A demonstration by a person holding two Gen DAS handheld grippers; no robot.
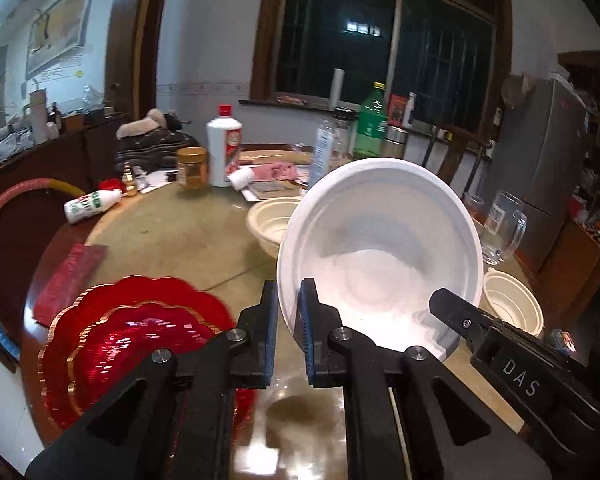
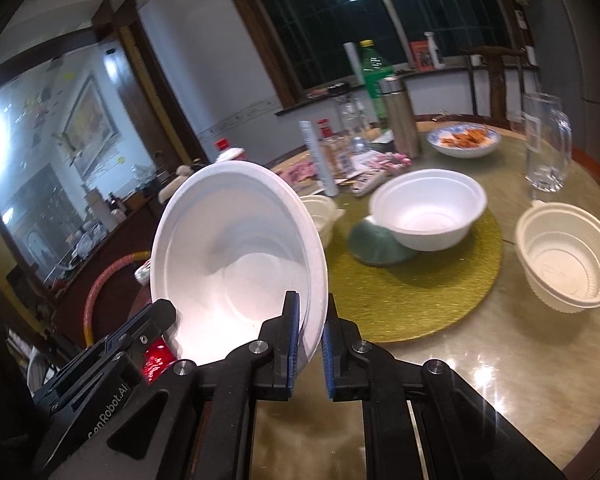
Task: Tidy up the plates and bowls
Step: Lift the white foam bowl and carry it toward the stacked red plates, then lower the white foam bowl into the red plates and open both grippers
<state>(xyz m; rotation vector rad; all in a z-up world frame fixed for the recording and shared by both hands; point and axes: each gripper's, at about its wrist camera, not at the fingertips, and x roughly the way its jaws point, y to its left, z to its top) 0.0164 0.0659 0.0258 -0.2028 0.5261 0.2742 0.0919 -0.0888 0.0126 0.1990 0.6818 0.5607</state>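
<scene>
A white foam bowl (image 1: 380, 248) is tilted on edge above the table, its hollow facing the cameras. My left gripper (image 1: 288, 304) is shut on its left rim. My right gripper (image 2: 311, 328) straddles its right rim (image 2: 236, 248) with a small gap at the right pad; it also shows in the left wrist view (image 1: 452, 312). Stacked red scalloped plates (image 1: 136, 340) lie at the near left. A second white foam bowl (image 2: 428, 212) sits on a gold placemat (image 2: 420, 280). Cream plastic bowls sit at the right (image 2: 568, 256) and behind the held bowl (image 1: 272, 220).
Bottles, a jar (image 1: 191, 168), a liquor bottle (image 1: 224, 148), a steel flask (image 2: 400, 120), glass mugs (image 2: 548, 144) and a dish of food (image 2: 464, 140) crowd the far side of the round table (image 1: 180, 232). A red box (image 1: 68, 276) lies at its left edge.
</scene>
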